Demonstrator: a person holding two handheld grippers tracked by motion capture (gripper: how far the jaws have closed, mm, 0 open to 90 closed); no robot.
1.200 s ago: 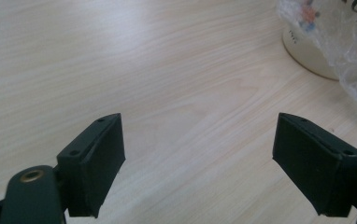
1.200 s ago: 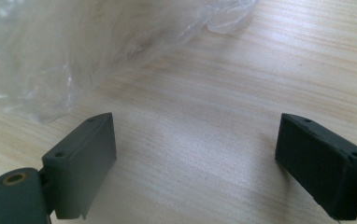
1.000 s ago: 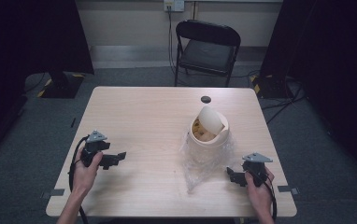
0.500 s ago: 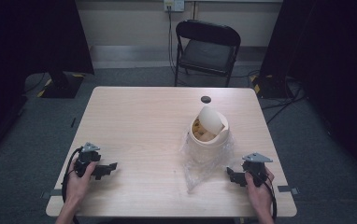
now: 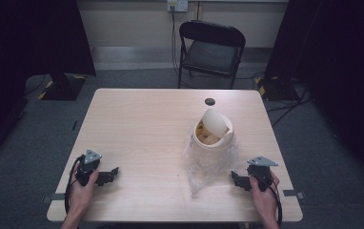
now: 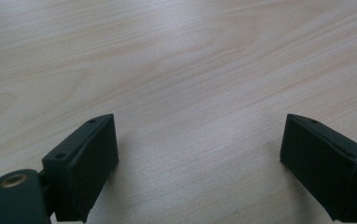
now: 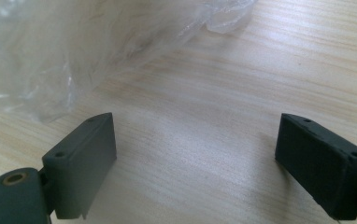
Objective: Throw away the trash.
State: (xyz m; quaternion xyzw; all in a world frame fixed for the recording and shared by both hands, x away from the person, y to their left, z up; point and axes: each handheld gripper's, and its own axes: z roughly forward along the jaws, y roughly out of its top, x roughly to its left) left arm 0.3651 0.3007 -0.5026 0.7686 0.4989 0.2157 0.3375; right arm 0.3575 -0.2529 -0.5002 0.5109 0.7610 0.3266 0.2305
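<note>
Hands low at near table (image 5: 137,124) edge, well apart. Left gripper (image 5: 114,171) level over bare wood, jaws just opened wider, nothing between. Right gripper (image 5: 234,177) spread, empty, aimed at bag (image 5: 204,174) under bin (image 5: 212,138), right of centre.

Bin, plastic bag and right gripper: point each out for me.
bin (image 5: 212,151), high view, on its cream front wall.
plastic bag (image 5: 204,175), high view, on the crumpled clear film.
right gripper (image 5: 236,179), high view, between its open jaw tips.
</note>
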